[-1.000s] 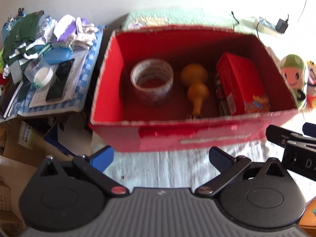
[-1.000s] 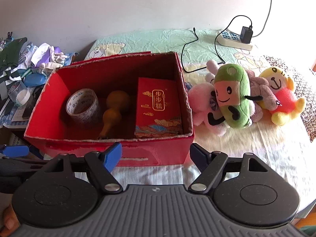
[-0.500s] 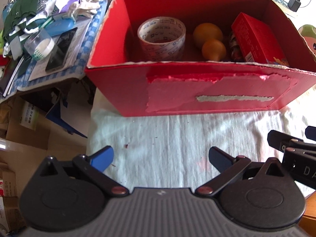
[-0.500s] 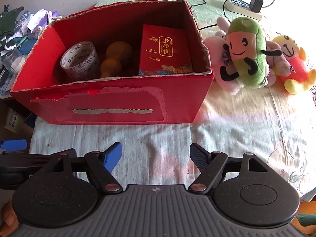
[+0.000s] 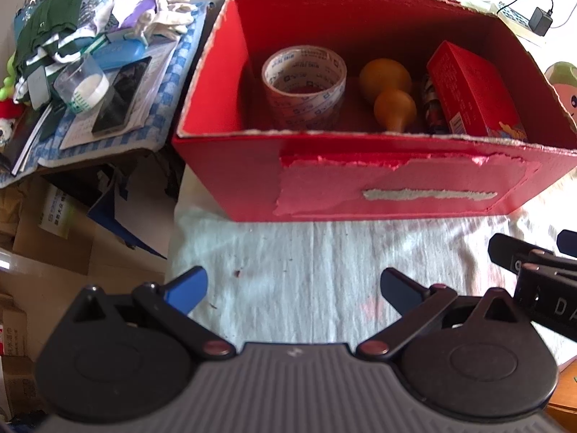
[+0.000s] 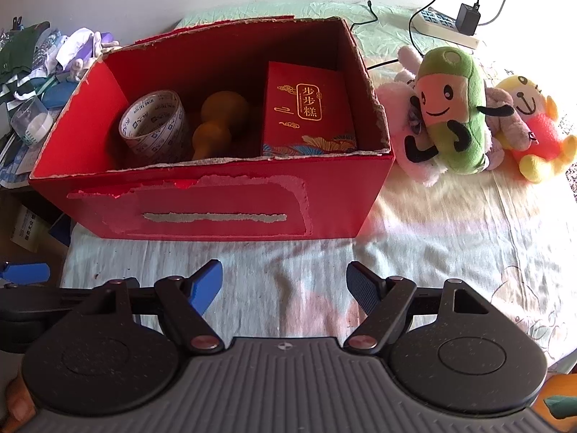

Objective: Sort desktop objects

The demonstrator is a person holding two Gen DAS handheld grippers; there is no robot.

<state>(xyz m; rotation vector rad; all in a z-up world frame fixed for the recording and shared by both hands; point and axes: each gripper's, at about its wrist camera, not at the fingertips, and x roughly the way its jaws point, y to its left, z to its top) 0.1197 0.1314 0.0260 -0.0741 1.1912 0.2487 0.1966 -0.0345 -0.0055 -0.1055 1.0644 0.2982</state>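
Both the left gripper [image 5: 292,287] and right gripper [image 6: 283,281] hung empty, jaws apart, near the open red cardboard box [image 6: 230,202] on the cloth-covered tabletop [image 6: 450,238].

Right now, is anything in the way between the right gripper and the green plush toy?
Nothing visible. The right gripper is open over bare cloth, and the green plush toy lies ahead to its right, beside the red box, not behind it.

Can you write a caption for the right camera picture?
Red box holding tape, beside stuffed toys, right gripper open.
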